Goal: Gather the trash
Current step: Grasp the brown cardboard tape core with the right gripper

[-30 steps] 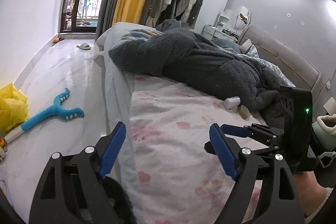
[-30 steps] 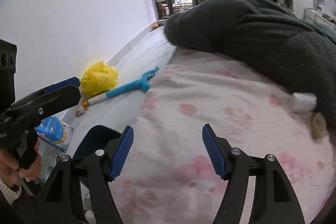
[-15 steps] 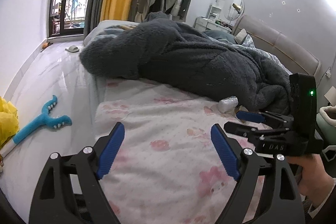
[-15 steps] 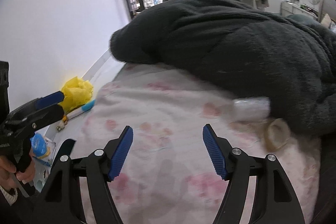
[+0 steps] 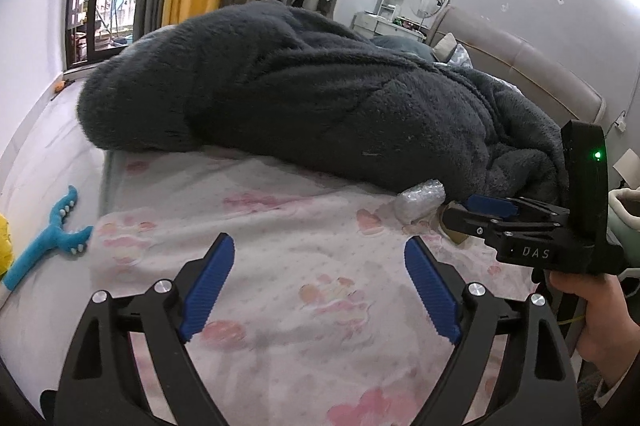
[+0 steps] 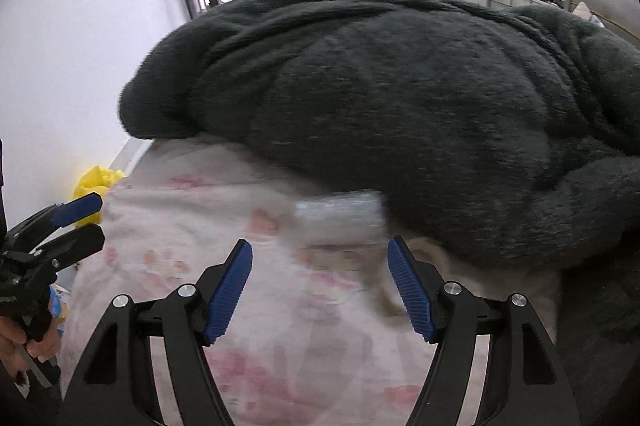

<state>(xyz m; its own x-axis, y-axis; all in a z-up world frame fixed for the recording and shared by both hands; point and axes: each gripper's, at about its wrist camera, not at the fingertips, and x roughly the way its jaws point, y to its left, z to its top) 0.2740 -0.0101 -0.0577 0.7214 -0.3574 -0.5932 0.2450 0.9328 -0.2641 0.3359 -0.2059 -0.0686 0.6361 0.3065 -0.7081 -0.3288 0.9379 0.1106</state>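
Observation:
A crumpled clear plastic wrapper (image 5: 420, 200) lies on the pink flowered bedsheet (image 5: 280, 246) at the edge of a dark grey fleece blanket (image 5: 320, 98). It shows blurred in the right wrist view (image 6: 338, 212), just beyond my open, empty right gripper (image 6: 320, 282). A tan round scrap (image 5: 452, 232) lies beside it, partly hidden by the right gripper (image 5: 480, 212). My left gripper (image 5: 320, 282) is open and empty above the sheet, to the left of the wrapper.
A yellow plastic bag (image 6: 94, 182) and a blue toy (image 5: 52, 238) lie on the floor left of the bed. The blanket heap (image 6: 400, 106) rises behind the wrapper. The padded headboard (image 5: 520, 66) is at the far right.
Both grippers have moved forward over the bed toward the blanket. The right gripper has closed in on the wrapper, which now lies just beyond its fingertips. Both stay open.

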